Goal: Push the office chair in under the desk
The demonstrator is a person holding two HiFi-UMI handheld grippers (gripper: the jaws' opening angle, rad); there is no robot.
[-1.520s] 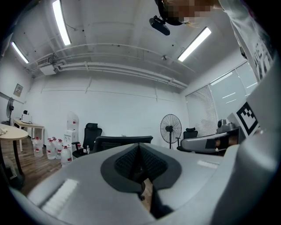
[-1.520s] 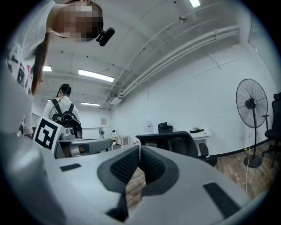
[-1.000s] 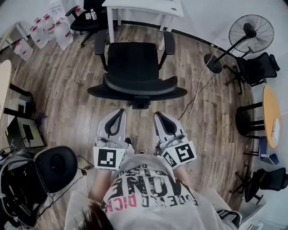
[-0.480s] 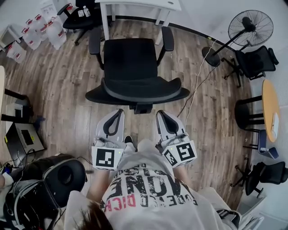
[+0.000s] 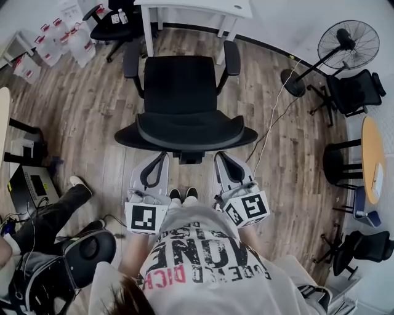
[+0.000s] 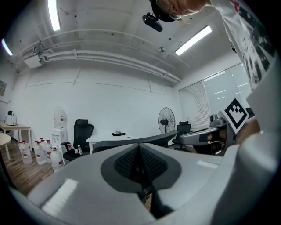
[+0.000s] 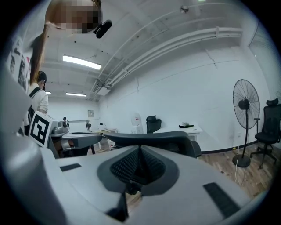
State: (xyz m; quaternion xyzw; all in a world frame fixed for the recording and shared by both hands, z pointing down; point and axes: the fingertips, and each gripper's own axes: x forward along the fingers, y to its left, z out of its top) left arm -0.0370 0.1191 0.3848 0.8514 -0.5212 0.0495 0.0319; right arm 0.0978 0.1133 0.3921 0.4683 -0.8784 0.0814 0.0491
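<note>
The black office chair [image 5: 181,86] stands in the middle of the wood floor with its seat facing the white desk [image 5: 194,9] at the top of the head view. Its curved backrest [image 5: 184,132] is towards me. My left gripper [image 5: 163,155] and right gripper [image 5: 219,155] point at the lower edge of the backrest, side by side, both shut and empty. I cannot tell whether they touch it. In the left gripper view the backrest [image 6: 162,138] rises just beyond the shut left gripper [image 6: 139,147]. The right gripper view shows the backrest [image 7: 153,137] over the right gripper [image 7: 140,150].
A standing fan [image 5: 345,43] and its floor cable [image 5: 271,123] are at the right, beside black chairs [image 5: 351,92] and a round table [image 5: 372,160]. Water bottles [image 5: 68,40] and another chair [image 5: 117,24] stand at the far left. A person's leg [image 5: 61,206] lies at lower left.
Both grippers have edged closer to the chair's backrest. A person's leg and shoe have come into view at the lower left. The chair has hardly shifted against the desk.
</note>
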